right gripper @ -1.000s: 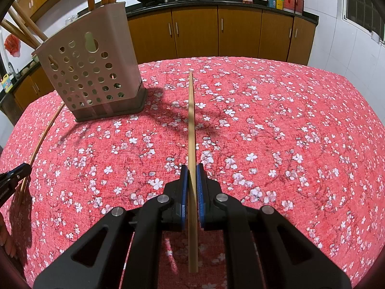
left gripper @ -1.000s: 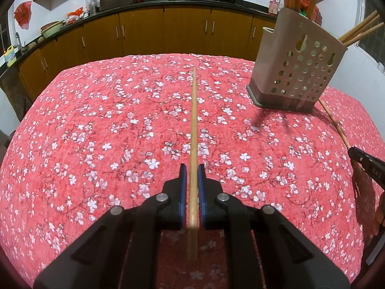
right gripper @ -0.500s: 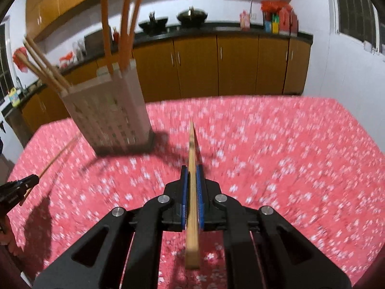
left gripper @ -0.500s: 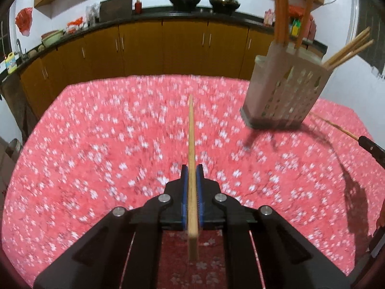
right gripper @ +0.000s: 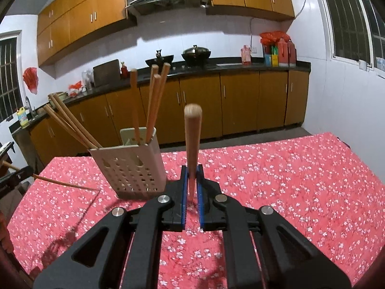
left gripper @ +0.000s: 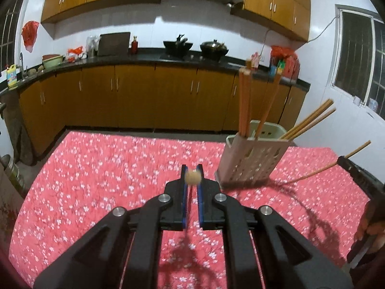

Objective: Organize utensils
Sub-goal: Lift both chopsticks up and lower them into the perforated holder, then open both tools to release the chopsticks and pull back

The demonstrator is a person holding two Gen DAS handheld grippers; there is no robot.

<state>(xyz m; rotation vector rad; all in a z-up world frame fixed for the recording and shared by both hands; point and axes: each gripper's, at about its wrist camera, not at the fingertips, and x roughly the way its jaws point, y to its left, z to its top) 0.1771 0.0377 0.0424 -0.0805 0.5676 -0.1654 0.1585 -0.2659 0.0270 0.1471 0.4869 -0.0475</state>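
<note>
My left gripper [left gripper: 192, 172] is shut on a wooden chopstick [left gripper: 192, 177], seen end-on and lifted off the table. My right gripper [right gripper: 191, 173] is shut on another chopstick [right gripper: 192, 142], tilted up with its round end toward the camera. A beige perforated utensil holder [left gripper: 252, 159] stands on the red floral tablecloth [left gripper: 96, 168], right of the left gripper; it also shows in the right wrist view [right gripper: 130, 168], left of the right gripper. It holds several chopsticks [right gripper: 151, 103]. The right gripper's chopstick [left gripper: 312, 173] shows at the right in the left wrist view.
Wooden kitchen cabinets and a dark counter [left gripper: 144, 60] with woks run along the far wall. The other gripper [right gripper: 14, 178] shows at the left edge of the right wrist view. The table's far edge [right gripper: 240, 147] lies beyond the holder.
Both grippers have lifted their chopsticks off the table and tilted them upward. The views now look level across the kitchen instead of down at the cloth.
</note>
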